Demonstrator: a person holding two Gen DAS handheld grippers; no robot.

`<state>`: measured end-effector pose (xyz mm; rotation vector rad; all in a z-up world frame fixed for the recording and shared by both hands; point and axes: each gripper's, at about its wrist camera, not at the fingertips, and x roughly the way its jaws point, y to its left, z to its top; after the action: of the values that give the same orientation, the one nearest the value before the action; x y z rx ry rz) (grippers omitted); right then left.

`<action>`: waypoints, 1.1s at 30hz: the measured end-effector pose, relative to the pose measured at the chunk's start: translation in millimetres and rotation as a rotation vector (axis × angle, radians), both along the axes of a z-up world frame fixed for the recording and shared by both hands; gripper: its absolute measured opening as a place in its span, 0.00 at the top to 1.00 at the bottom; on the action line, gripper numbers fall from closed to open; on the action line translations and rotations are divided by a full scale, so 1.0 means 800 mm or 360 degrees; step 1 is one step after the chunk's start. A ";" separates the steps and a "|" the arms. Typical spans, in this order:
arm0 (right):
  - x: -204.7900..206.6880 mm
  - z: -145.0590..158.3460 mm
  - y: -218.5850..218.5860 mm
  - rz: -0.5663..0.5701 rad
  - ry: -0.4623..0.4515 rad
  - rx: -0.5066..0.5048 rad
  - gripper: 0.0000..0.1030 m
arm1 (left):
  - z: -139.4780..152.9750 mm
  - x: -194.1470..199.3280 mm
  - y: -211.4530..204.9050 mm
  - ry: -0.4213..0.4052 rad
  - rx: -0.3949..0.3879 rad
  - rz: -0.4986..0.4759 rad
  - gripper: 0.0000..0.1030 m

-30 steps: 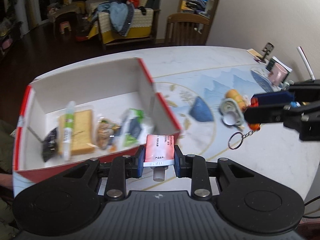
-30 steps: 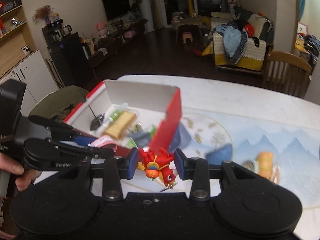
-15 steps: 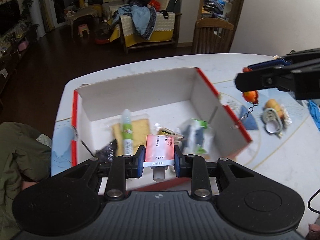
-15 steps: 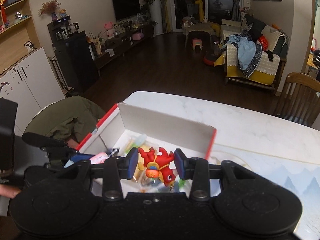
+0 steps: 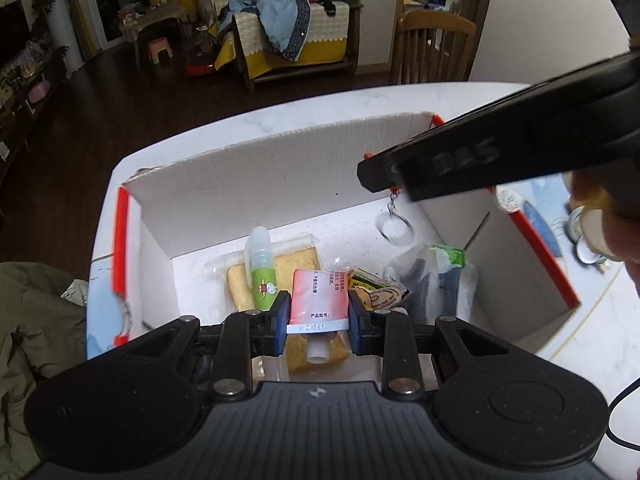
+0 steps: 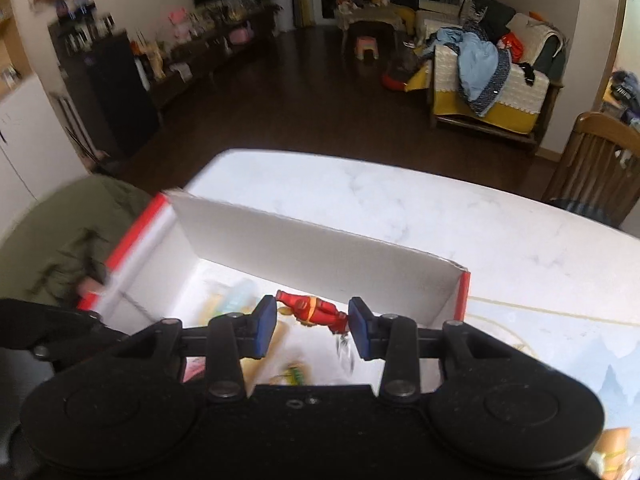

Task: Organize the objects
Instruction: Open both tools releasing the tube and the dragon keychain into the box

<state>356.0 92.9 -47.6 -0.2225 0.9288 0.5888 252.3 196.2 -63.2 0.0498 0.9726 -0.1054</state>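
Soft indoor light brightens my white marble-patterned tabletop (image 6: 400, 208); the dark wooden floor (image 6: 300, 112) stays dim. My right view smears with motion blur, and fisheye bends both views' edges.

1. Left wrist view looks steeply down, close over the open box (image 5: 280, 176) on the tabletop (image 5: 320, 108).
2. Right wrist view faces likewise from the box's (image 6: 320, 256) other side; both share the box and the sofa (image 6: 492, 92).
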 end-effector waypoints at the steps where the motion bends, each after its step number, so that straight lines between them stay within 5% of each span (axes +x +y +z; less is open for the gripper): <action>1: 0.003 -0.008 0.003 -0.0001 0.0021 -0.0018 0.63 | -0.004 0.004 -0.001 0.0009 0.0003 -0.0001 0.74; 18: 0.019 -0.075 0.016 -0.0046 0.0219 -0.0203 0.61 | -0.050 0.041 0.001 0.0163 -0.0018 -0.0029 0.74; 33: 0.003 -0.026 -0.010 -0.0046 0.0192 -0.0043 0.47 | -0.050 0.045 0.004 0.0263 -0.0061 -0.0029 0.71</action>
<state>358.2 85.2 -68.1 -0.1990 1.0555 0.5679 288.7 199.2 -103.2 0.0151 1.1353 -0.1465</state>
